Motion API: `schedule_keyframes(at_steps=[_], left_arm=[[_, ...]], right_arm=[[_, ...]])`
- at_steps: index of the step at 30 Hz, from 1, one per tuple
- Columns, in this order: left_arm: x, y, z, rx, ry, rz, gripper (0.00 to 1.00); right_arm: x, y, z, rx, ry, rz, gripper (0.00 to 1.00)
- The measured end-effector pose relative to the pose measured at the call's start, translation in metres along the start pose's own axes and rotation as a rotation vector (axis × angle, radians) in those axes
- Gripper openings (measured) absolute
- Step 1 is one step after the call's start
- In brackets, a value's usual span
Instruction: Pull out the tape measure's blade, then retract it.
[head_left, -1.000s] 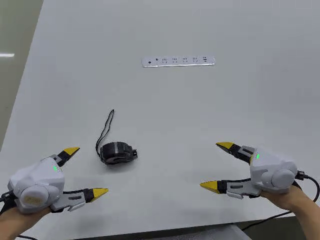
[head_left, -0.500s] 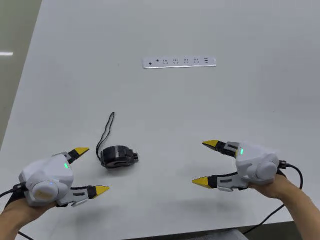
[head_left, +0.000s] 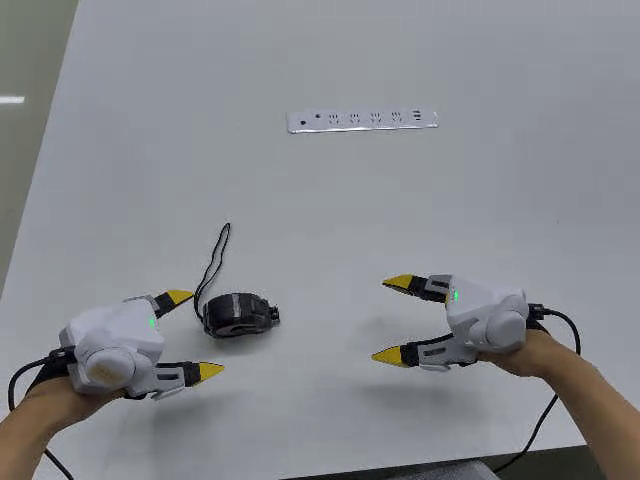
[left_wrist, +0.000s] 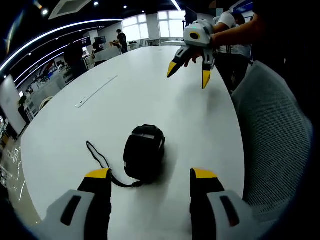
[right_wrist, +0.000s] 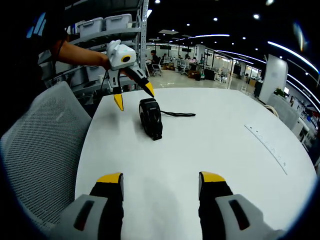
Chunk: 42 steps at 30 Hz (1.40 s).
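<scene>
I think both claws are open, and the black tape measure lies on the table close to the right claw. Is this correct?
Not quite. The tape measure lies close to the left claw, not the right claw, as the head view shows. The rest holds: both claws are open, and the tape measure lies on the table.
</scene>
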<state>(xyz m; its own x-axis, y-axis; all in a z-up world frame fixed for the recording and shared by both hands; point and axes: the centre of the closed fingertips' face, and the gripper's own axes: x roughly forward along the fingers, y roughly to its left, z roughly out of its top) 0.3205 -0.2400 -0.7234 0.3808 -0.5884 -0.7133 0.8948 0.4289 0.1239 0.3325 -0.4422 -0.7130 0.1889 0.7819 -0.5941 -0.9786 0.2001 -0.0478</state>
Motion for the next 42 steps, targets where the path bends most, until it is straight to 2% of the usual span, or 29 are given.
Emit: schedule_keyframes(at_steps=[5,15,21,30,42], left_arm=[[0.006,0.004,0.001,0.024,0.006,-0.014,0.6],[0.017,0.011,-0.003,0.055,0.028,-0.05,0.52],[0.023,0.009,-0.004,0.073,0.038,-0.086,0.48],[0.029,0.01,-0.005,0.098,0.052,-0.11,0.44],[0.038,0.009,-0.006,0.104,0.069,-0.134,0.38]], right_arm=[[0.008,-0.003,0.003,-0.014,0.001,0.017,0.59],[0.027,-0.008,0.011,-0.041,-0.006,0.051,0.55],[0.04,-0.008,0.015,-0.055,-0.006,0.079,0.54],[0.058,-0.01,0.022,-0.08,-0.004,0.096,0.48],[0.084,-0.008,0.031,-0.083,-0.015,0.131,0.47]])
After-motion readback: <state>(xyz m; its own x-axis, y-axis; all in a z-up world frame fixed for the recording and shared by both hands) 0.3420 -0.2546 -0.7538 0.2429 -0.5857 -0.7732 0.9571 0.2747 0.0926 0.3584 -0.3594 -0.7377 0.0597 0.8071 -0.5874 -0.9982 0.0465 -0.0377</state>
